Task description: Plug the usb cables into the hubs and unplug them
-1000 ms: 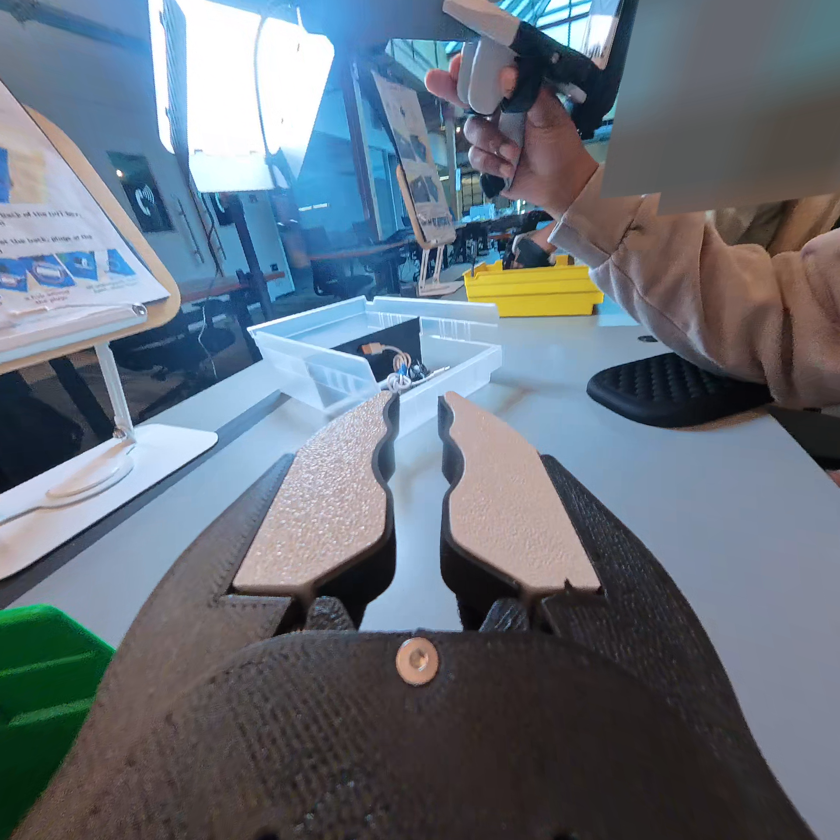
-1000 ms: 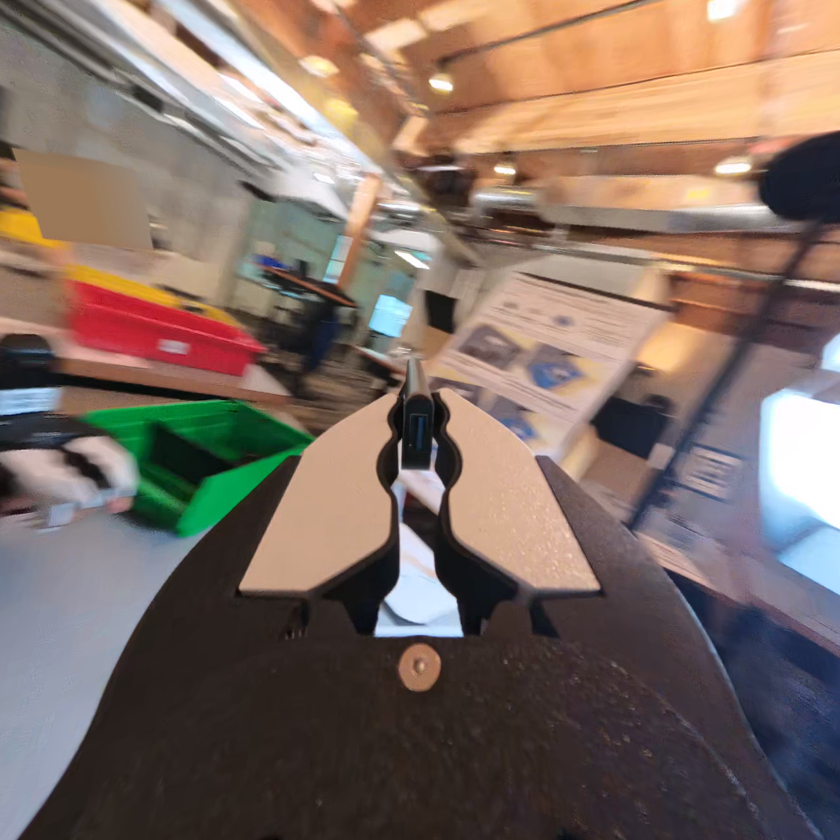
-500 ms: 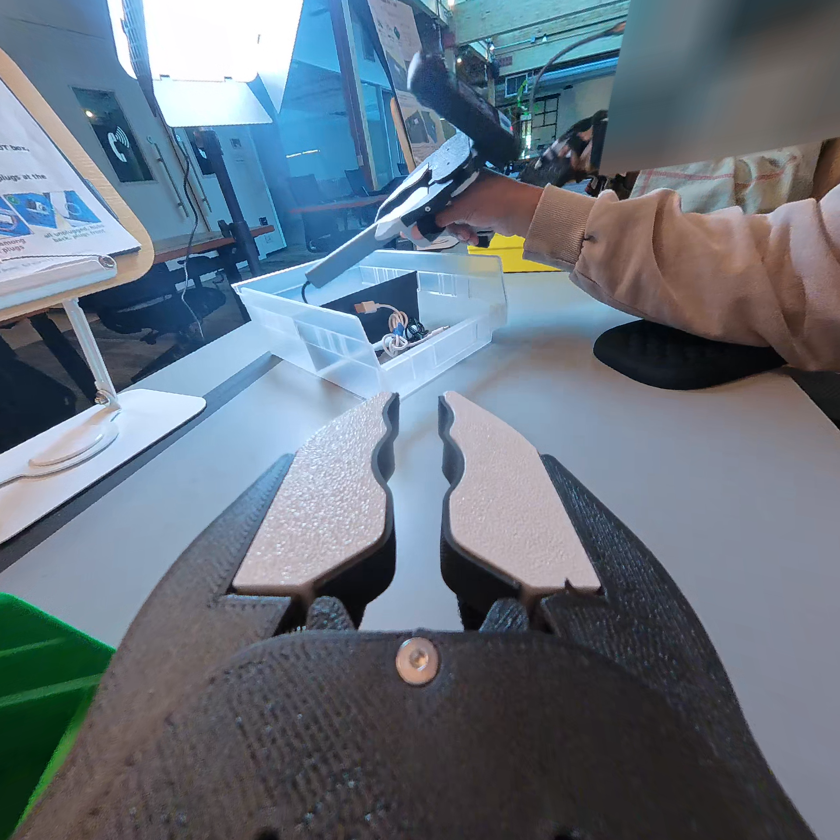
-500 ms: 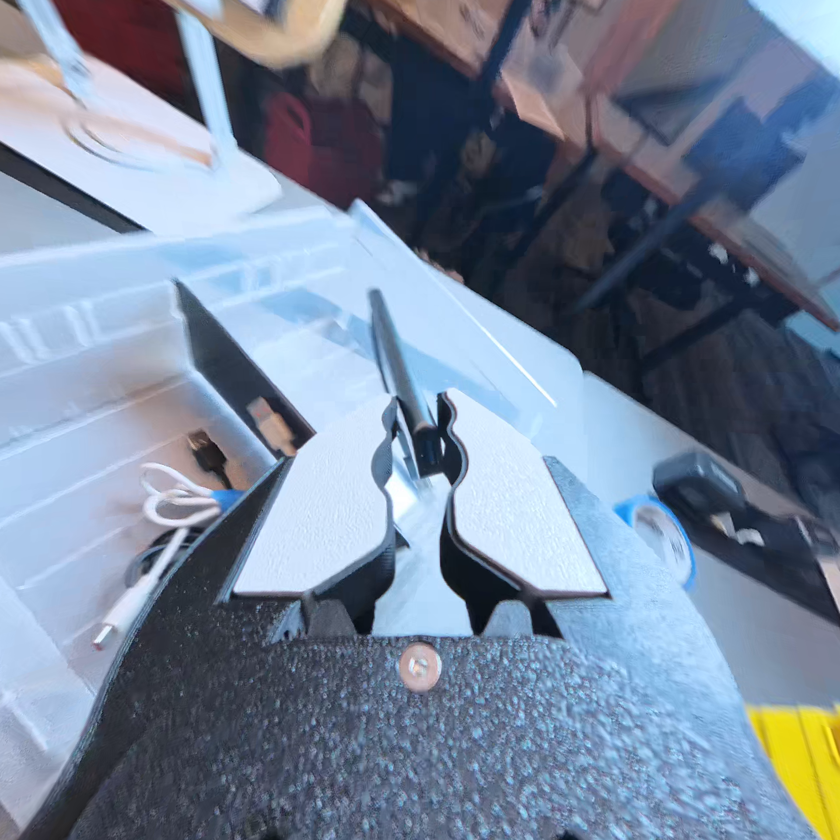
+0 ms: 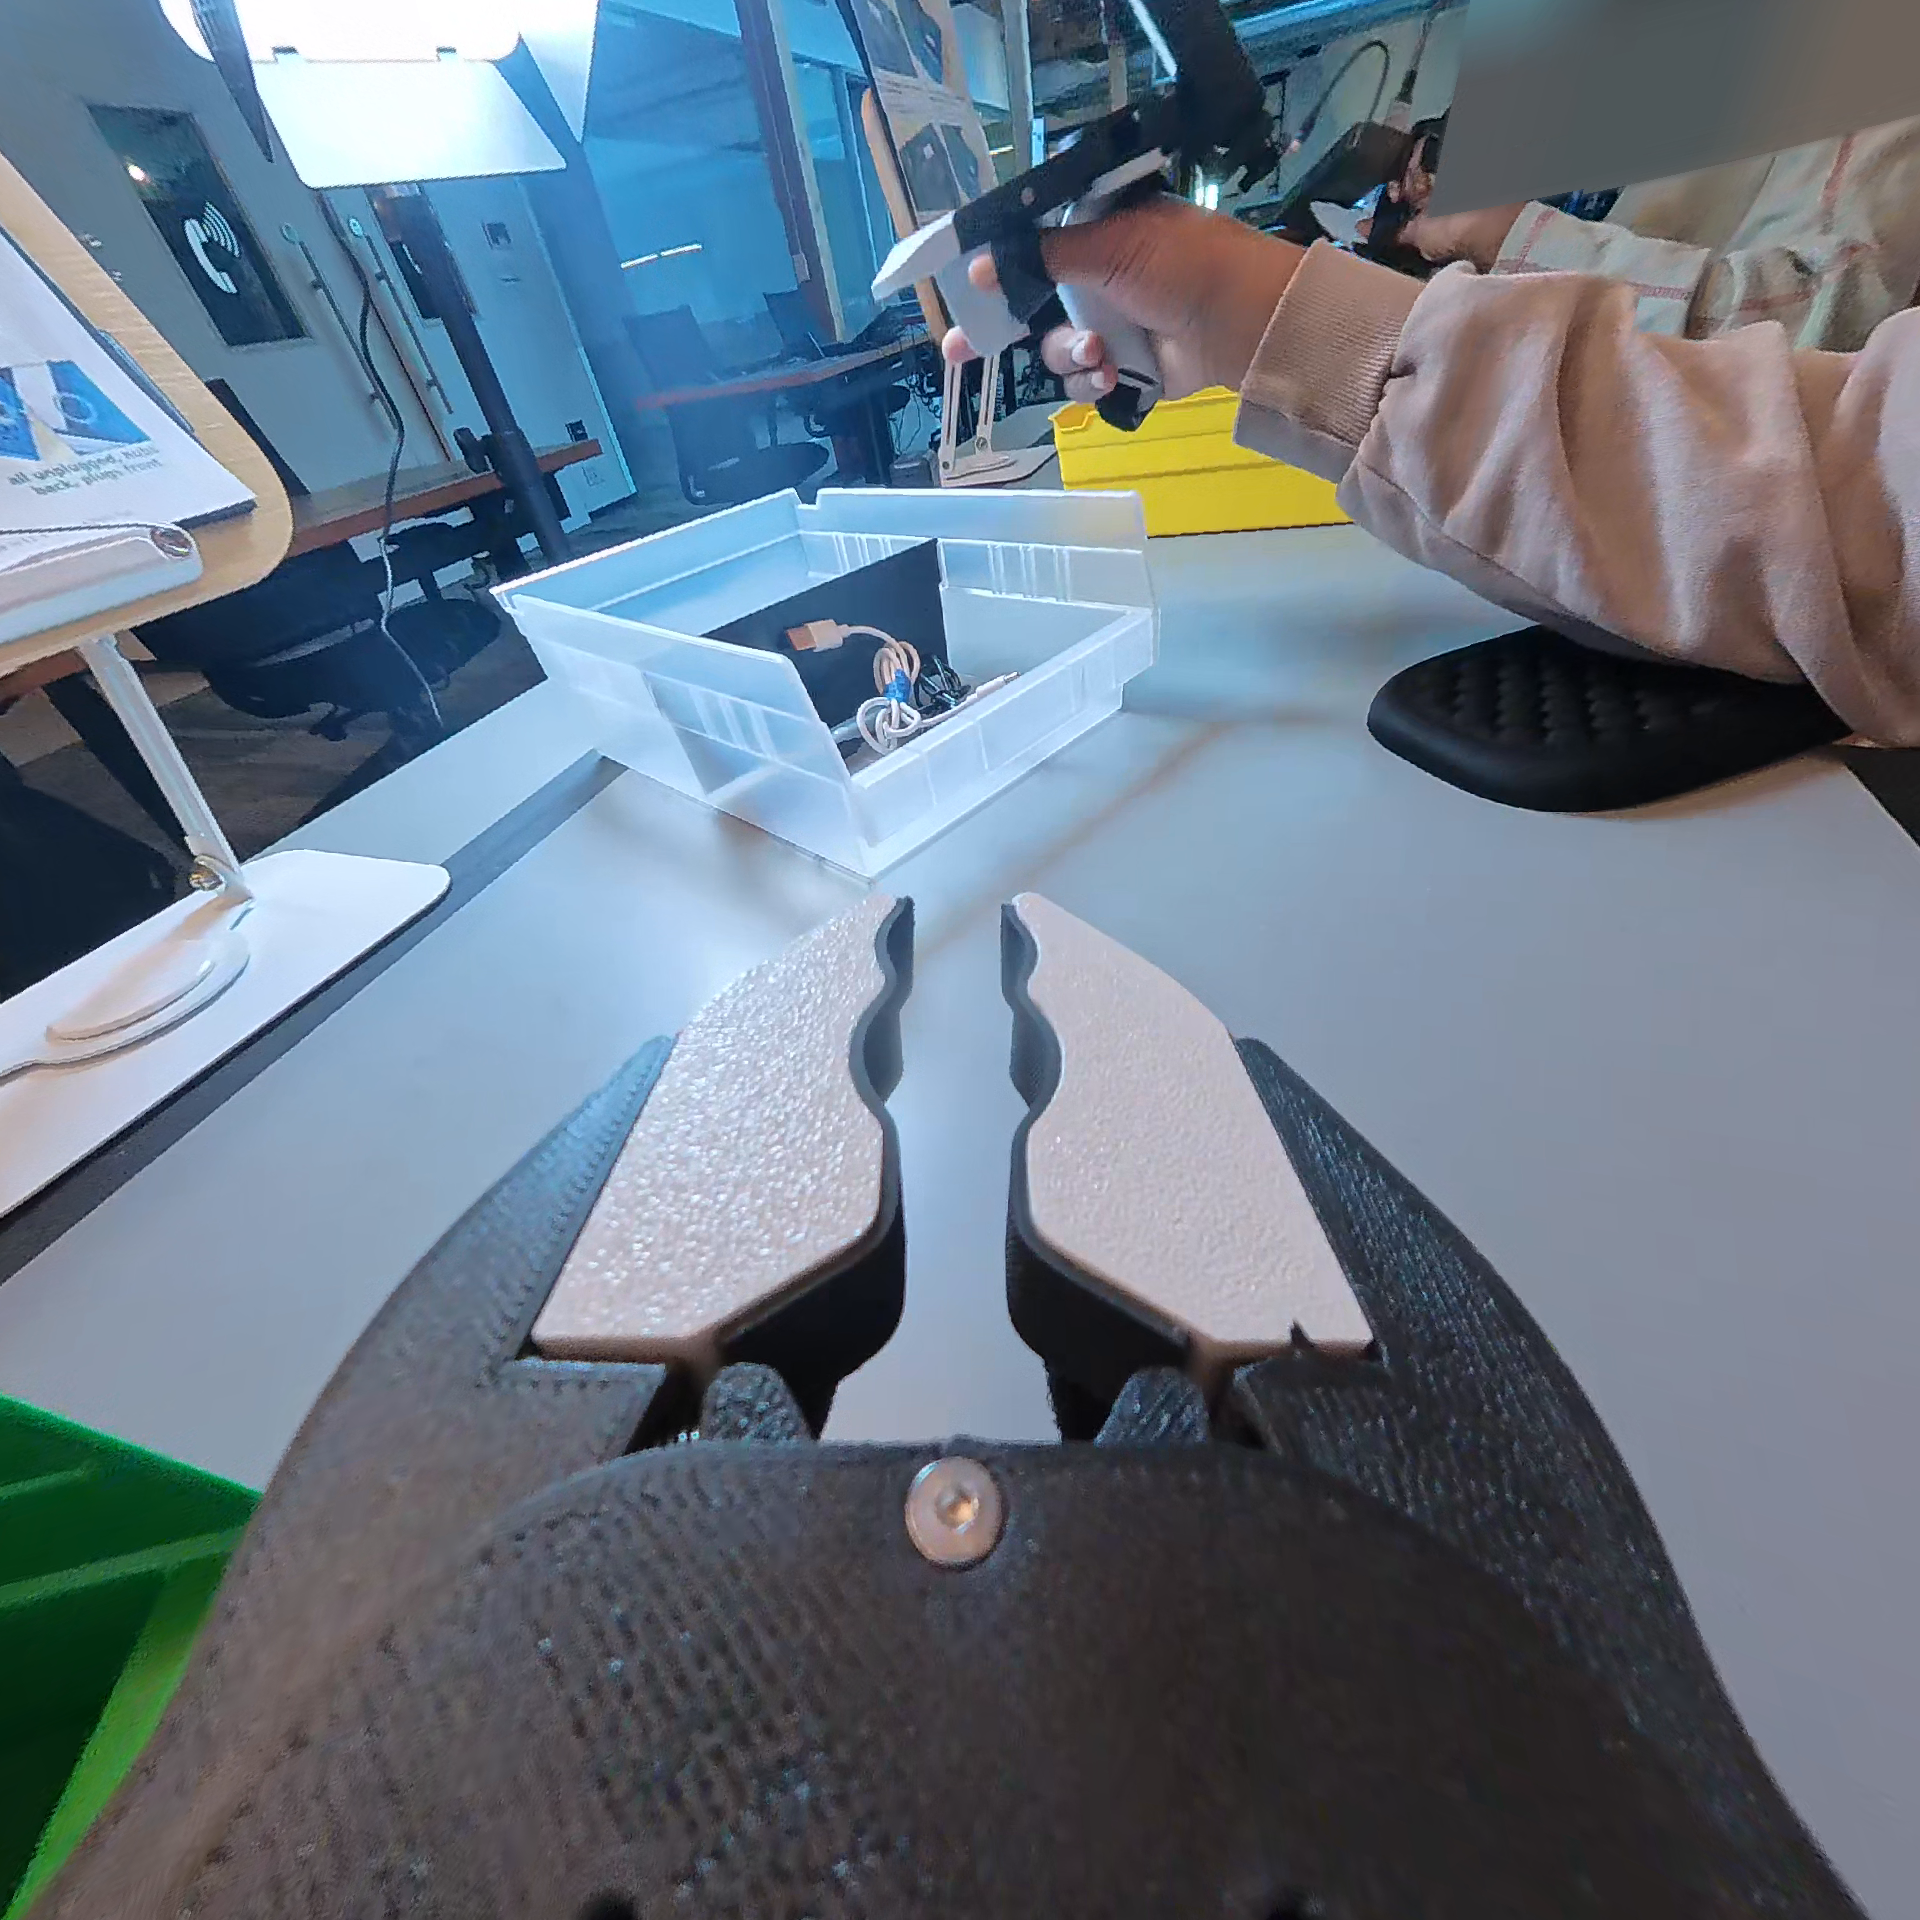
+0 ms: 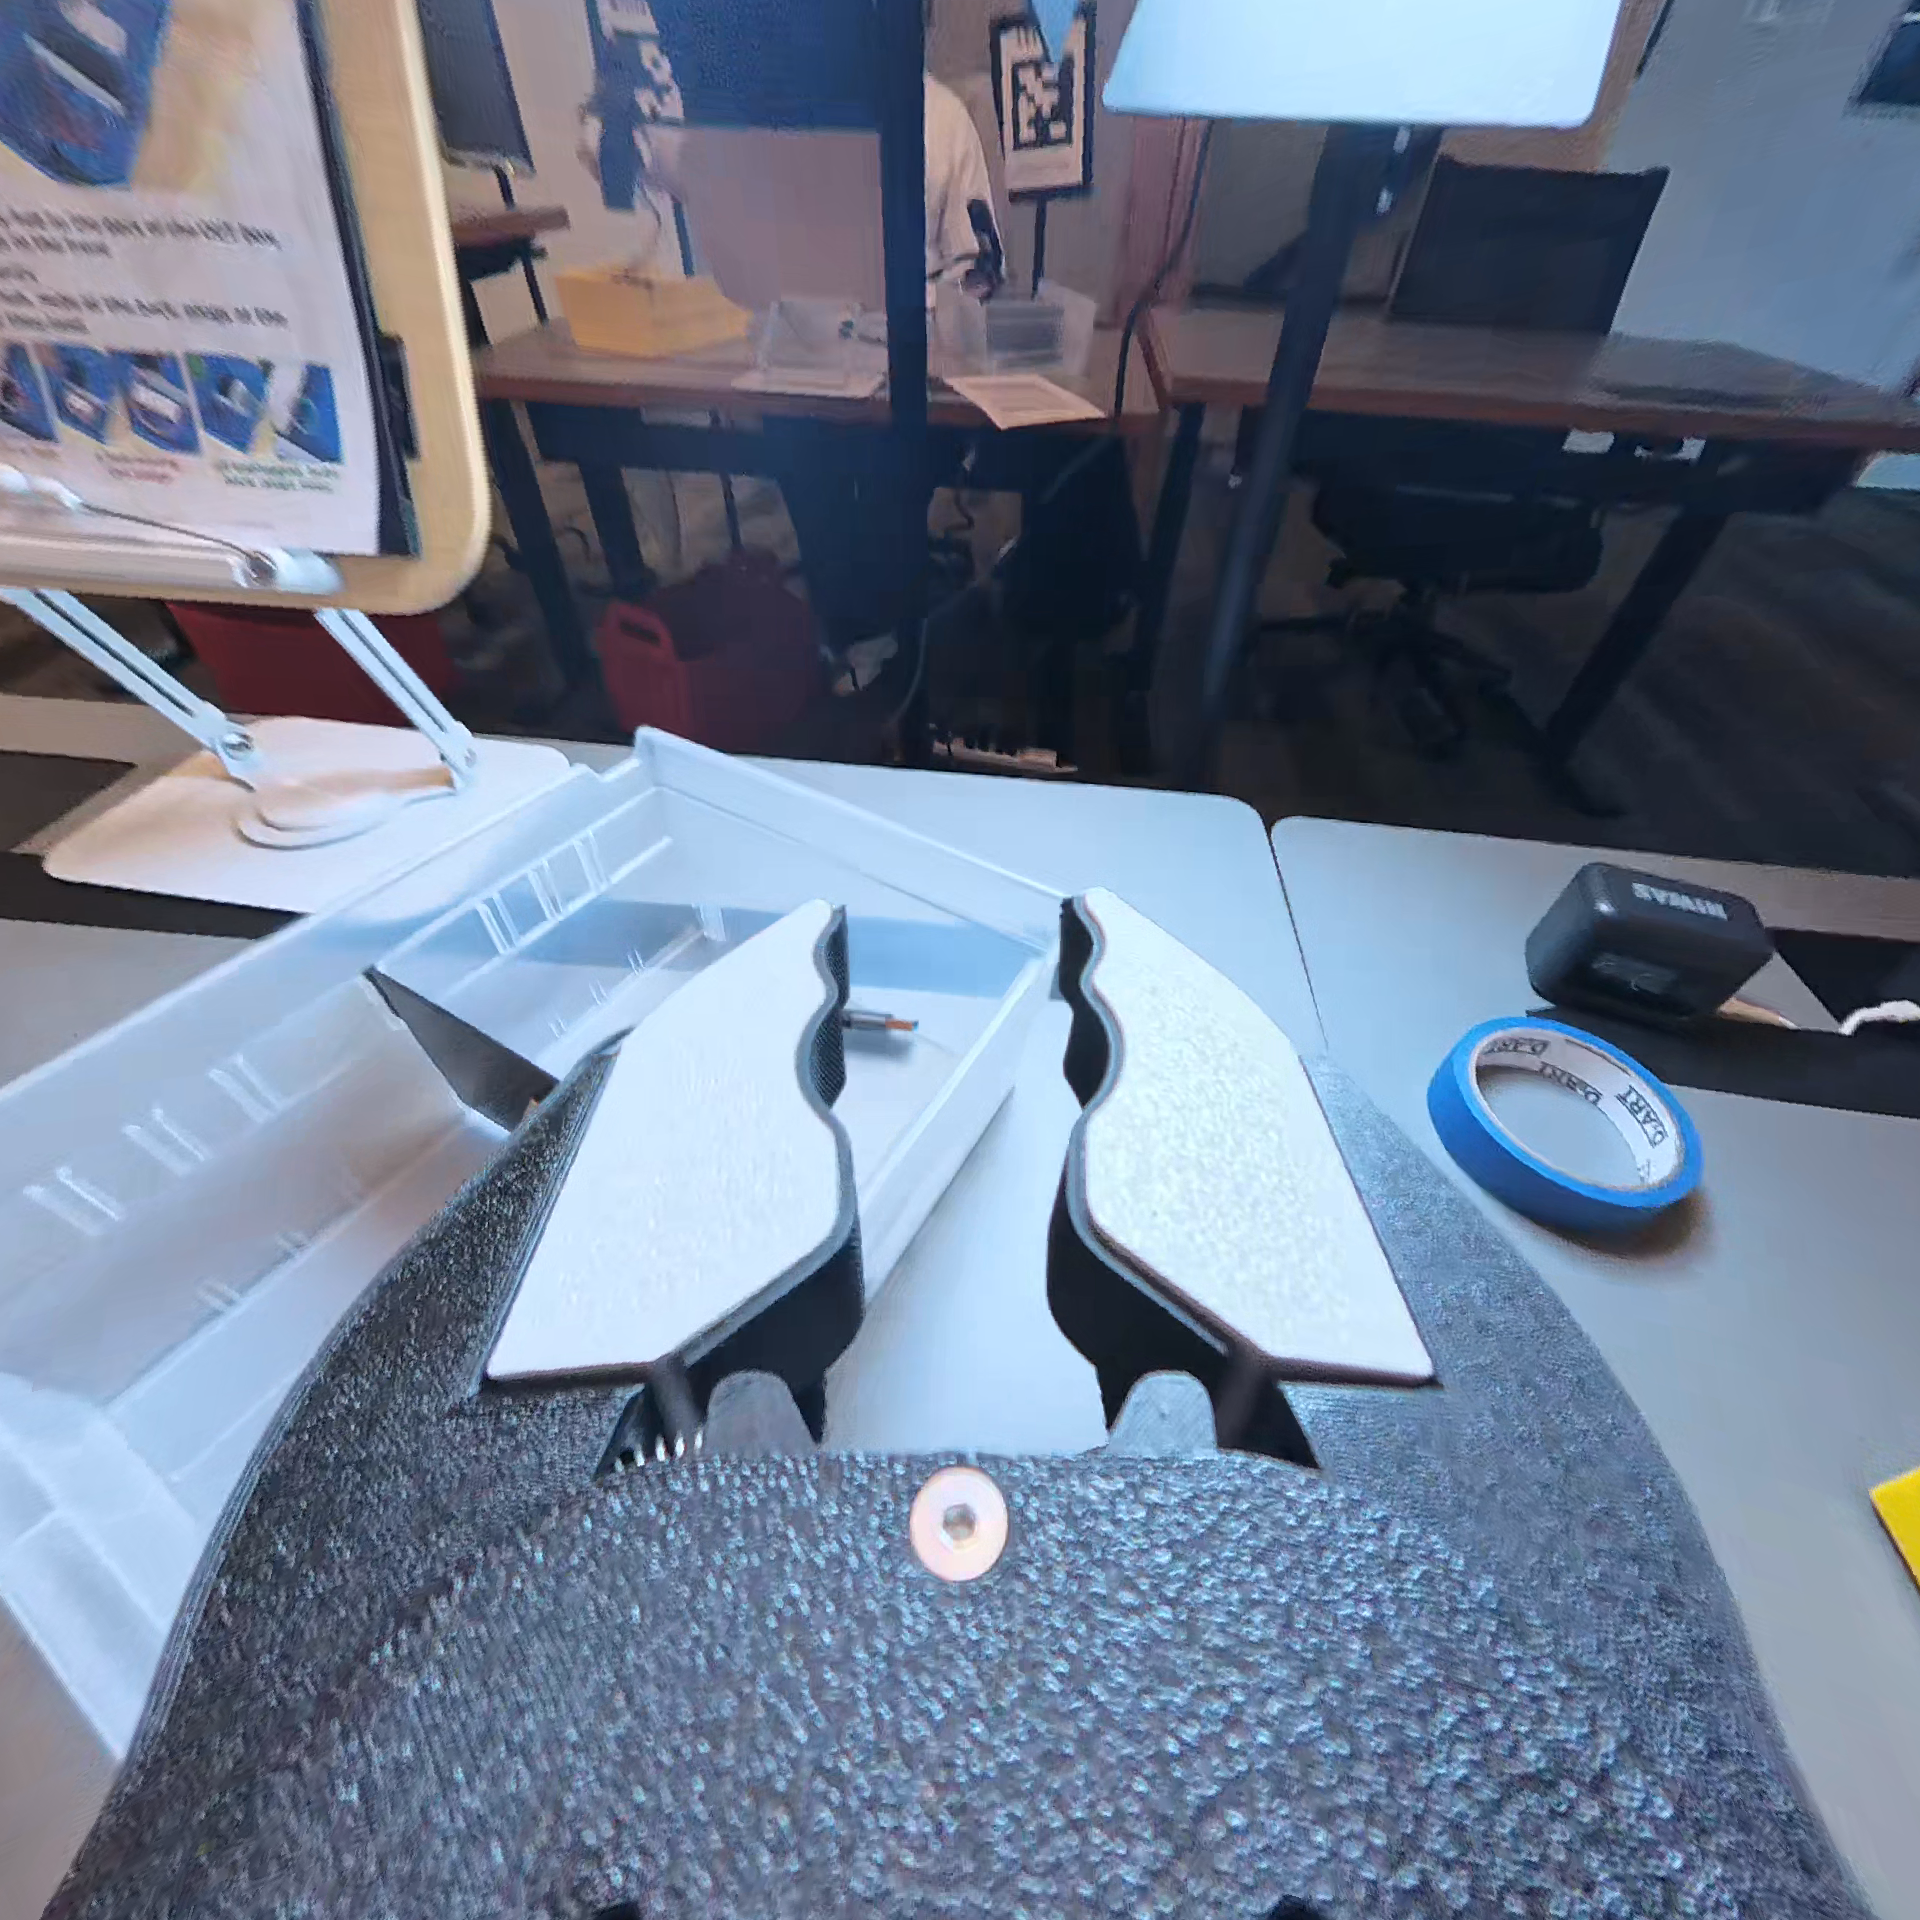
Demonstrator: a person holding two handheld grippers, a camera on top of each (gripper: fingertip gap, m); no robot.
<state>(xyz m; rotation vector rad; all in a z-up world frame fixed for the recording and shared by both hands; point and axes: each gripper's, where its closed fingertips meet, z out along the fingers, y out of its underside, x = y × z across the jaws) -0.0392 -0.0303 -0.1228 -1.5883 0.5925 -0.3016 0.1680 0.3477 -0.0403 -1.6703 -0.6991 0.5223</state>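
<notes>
Bin (image 5: 997, 727) of clear plastic on grey table (image 5: 1455, 1039), split by a black divider (image 5: 862, 613). In the near compartment of the bin: a tangle of cables (image 5: 894, 691) — one with an orange plug, a pale coiled one, some black leads. In the far compartment, seen from the right wrist view: a single plug tip (image 6: 883, 1023), silver with an orange end, lying on the bin floor; rest of that cable hidden behind the tool.

Left tool (image 5: 956, 914) low over the table, short of the bin, pointed toward it; fingers a narrow gap apart, nothing between them.

Right tool (image 6: 951, 920) above the bin's far compartment, raised off it, gripped by a hand (image 5: 1153, 281) in a beige sleeve (image 5: 1558, 468); fingers spread wide, empty.

Left of the bin: white stand (image 5: 229, 935) carrying a wooden board with a printed sheet (image 5: 94, 416). Right of the bin: black textured pad (image 5: 1579, 727) under the sleeve. Behind the bin: yellow bin (image 5: 1174, 468). Beyond the bin's end in the right wrist view: blue tape roll (image 6: 1564, 1132) lying flat and a small black box (image 6: 1642, 940) past it. Nearest the left tool, away from the bin: corner of a green bin (image 5: 73, 1590).

No hub identifiable in either view.
</notes>
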